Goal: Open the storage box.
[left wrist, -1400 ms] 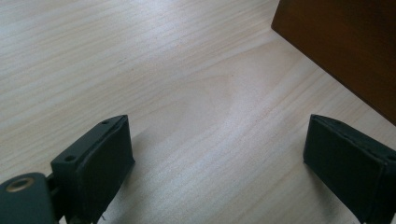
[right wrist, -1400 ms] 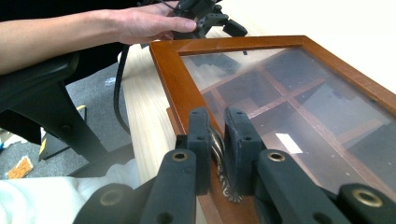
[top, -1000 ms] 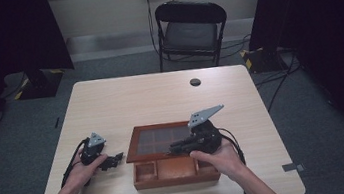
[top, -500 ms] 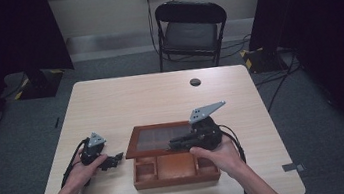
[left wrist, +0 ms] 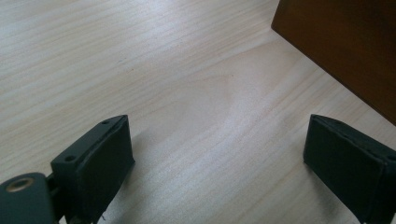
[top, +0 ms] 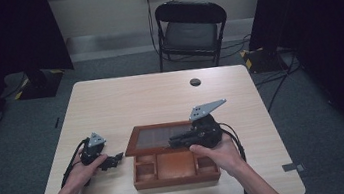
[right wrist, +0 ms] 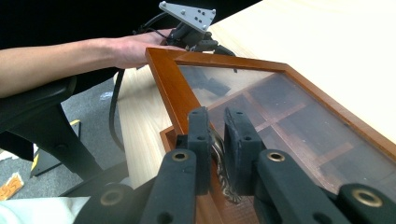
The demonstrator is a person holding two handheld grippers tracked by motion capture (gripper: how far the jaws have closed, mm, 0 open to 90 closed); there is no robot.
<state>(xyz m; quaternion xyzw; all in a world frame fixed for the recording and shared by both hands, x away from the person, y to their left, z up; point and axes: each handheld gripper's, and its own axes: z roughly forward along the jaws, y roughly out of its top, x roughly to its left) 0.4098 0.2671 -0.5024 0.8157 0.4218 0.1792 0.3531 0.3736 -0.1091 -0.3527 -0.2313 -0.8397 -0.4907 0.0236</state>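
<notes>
Right gripper [right wrist: 216, 140] reaches left over the wooden box [top: 175, 168] near the table's [top: 160, 96] front edge, clamped on the metal latch [right wrist: 219, 158] of its raised glass lid [top: 158, 138]. Left gripper [top: 113, 160] rests beside the box, jaws wide apart.

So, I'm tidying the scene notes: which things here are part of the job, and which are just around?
In use: box, its glass lid, lid handle, right gripper, left gripper.
Just around: chair, black disc.

No readable text anywhere.
Nothing legible shows on the desk [top: 125, 98], the wooden box [top: 174, 170] or the chair [top: 191, 29]: no labels, brands or numbers.
</notes>
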